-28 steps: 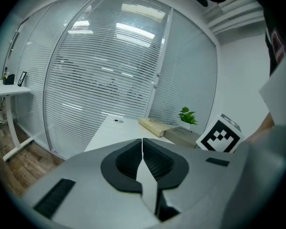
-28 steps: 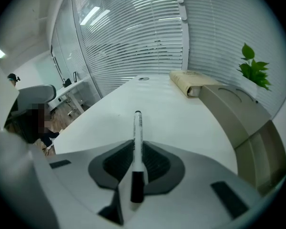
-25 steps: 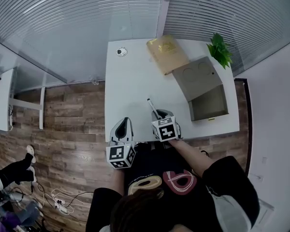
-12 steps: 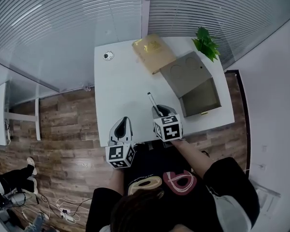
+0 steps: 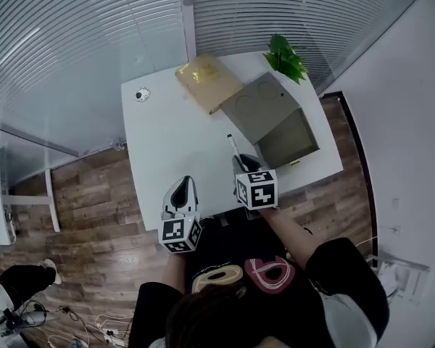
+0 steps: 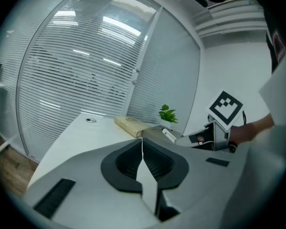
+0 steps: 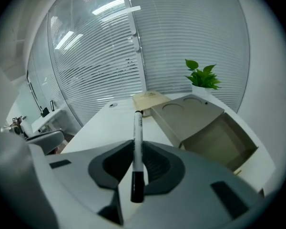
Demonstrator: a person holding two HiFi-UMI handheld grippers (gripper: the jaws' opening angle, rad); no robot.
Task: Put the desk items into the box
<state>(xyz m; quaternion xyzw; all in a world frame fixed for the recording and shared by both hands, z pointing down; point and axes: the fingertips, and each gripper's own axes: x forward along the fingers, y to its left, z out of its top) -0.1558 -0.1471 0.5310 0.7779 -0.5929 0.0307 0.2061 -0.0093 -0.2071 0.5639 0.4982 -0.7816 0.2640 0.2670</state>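
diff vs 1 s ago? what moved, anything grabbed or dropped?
The right gripper, shut on the marker throughout, carried it closer to the open box. Nothing was picked up or let go. The left gripper stayed shut and empty by the near edge of the desk; book, plant and box kept their places.

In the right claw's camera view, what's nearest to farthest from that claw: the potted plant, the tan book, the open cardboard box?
1. The open cardboard box, just ahead and to the right of the right claw, which grips a marker pen.
2. The tan book, straight ahead, farther back.
3. The potted plant, farthest back on the right, behind the box.
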